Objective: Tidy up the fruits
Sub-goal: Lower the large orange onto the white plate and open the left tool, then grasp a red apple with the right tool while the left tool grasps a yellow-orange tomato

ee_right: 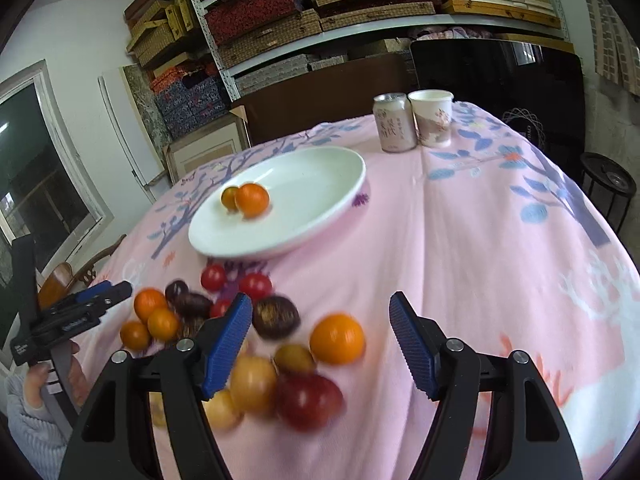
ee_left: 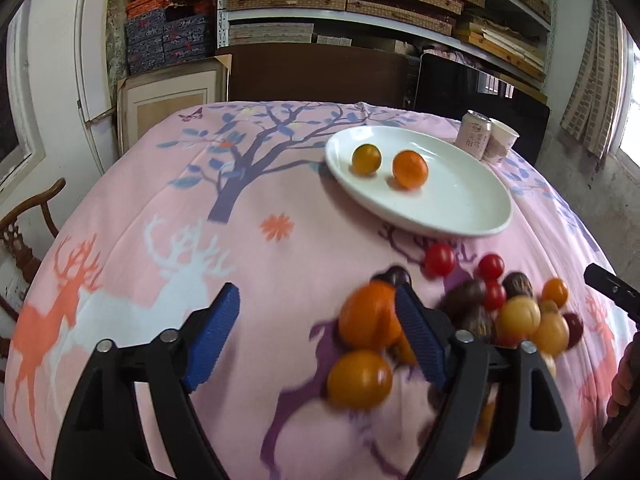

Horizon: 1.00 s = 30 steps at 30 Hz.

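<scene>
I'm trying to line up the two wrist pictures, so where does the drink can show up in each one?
Left wrist view: the drink can stands far right, behind the white plate.
Right wrist view: the drink can stands top centre, beyond the plate's right end.
Shared landmark: the paper cup right beside the can.

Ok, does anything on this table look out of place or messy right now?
Mostly the fruit: a loose pile lies straight on the pink tablecloth, while the white plate holds only two orange fruits. Can and paper cup stand upright; nothing looks spilled or damaged.
</scene>
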Tool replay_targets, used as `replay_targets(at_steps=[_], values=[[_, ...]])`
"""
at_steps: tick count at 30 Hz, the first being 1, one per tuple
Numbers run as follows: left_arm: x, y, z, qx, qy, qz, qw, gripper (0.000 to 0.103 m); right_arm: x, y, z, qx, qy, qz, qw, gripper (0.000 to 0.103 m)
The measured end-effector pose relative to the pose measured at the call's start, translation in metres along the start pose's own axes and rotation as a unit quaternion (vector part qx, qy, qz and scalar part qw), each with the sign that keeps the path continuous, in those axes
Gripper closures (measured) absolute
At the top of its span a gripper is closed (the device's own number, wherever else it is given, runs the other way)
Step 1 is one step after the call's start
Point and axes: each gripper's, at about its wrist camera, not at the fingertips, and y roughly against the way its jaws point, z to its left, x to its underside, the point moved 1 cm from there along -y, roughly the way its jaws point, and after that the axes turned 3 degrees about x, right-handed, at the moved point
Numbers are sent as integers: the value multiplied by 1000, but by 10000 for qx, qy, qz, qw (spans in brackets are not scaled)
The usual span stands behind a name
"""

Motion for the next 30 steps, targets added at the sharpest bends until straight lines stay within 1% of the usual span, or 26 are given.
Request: replay_targets(at_steps=[2, 4, 5, 9, 11, 14, 17, 19, 20, 21, 22, 23, 24, 26, 28, 29, 30], values=[[17, 10, -4, -60, -205, -7, 9998, 23, 14, 7, -2, 14, -1, 44, 10000, 30], [33, 16, -9, -209, -428, 3, 9989, 17, 27, 14, -4, 33, -13, 85, 10000, 30], [37, 17, -11, -234, -502, 6, 9985, 15, 31, 17, -4, 30, -7, 100, 9999, 30], [40, 13, -18, -154, -635, 126, 9978, 15, 37, 19, -1, 65, 88, 149, 9998, 30], [39, 6, -16, -52, -563, 277, 9980, 15, 38, 18, -3, 94, 74, 192, 9997, 30], [35, -2, -8, 169, -234, 430, 9987, 15, 38, 14, -5, 143, 46, 310, 9994, 30], [36, -10, -8, 151, -158, 579, 9981, 15, 40, 7, -1, 207, 206, 443, 9986, 30], [36, -15, -13, 85, -269, 692, 9972, 24, 43, 4, 7, 249, 394, 535, 9975, 31], [36, -18, -15, 82, -335, 773, 9964, 34, 44, 2, 9, 272, 468, 574, 9969, 34], [37, -22, -17, 94, -386, 869, 9954, 40, 45, -1, 13, 276, 539, 626, 9962, 42], [37, -24, -19, 55, -425, 896, 9951, 40, 45, -2, 14, 258, 562, 661, 9959, 46], [37, -23, -20, 62, -447, 881, 9951, 43, 46, -3, 14, 237, 558, 698, 9957, 52], [37, -24, -21, 72, -471, 885, 9949, 43, 46, -5, 13, 145, 508, 748, 9958, 54], [37, -24, -21, 91, -464, 885, 9949, 44, 47, -12, 14, 17, 467, 909, 9948, 56], [36, -24, -20, 139, -433, 882, 9951, 45, 46, -15, 16, 22, 470, 921, 9946, 56], [36, -23, -20, 166, -417, 873, 9952, 49, 45, -16, 16, 15, 461, 926, 9946, 56], [36, -22, -19, 206, -387, 851, 9954, 56, 44, -17, 15, -23, 422, 915, 9949, 56]])
